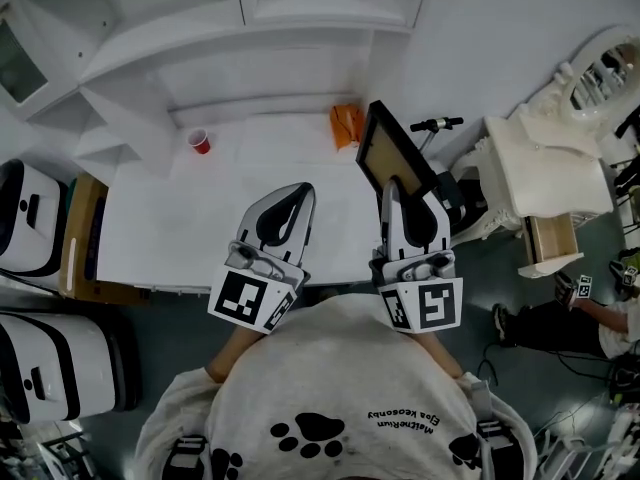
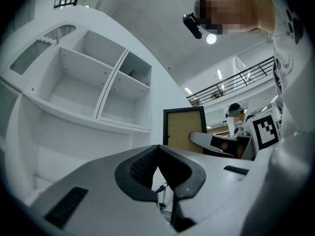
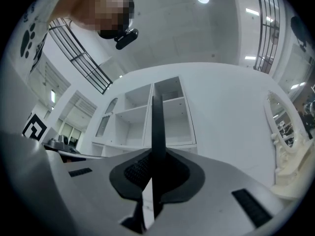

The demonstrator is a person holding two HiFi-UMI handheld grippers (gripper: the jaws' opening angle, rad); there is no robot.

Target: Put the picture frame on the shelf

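The picture frame (image 1: 392,151), black-rimmed with a tan back, stands tilted above the right edge of the white table (image 1: 180,223). My right gripper (image 1: 394,190) is shut on its lower edge. In the right gripper view the frame (image 3: 157,124) shows edge-on as a thin black strip between the pads, with the white shelf (image 3: 170,117) behind it. My left gripper (image 1: 288,196) hovers over the table's middle, shut with nothing in it. In the left gripper view the left gripper (image 2: 158,150) points toward the shelf cubbies (image 2: 103,90), with the frame (image 2: 183,128) at the right.
A red cup (image 1: 200,141) and an orange packet (image 1: 347,125) sit at the back of the table, under the shelf (image 1: 240,28). White suitcases (image 1: 30,218) stand at the left. A white ornate dresser (image 1: 545,163) is at the right, and a person sits on the floor (image 1: 590,313).
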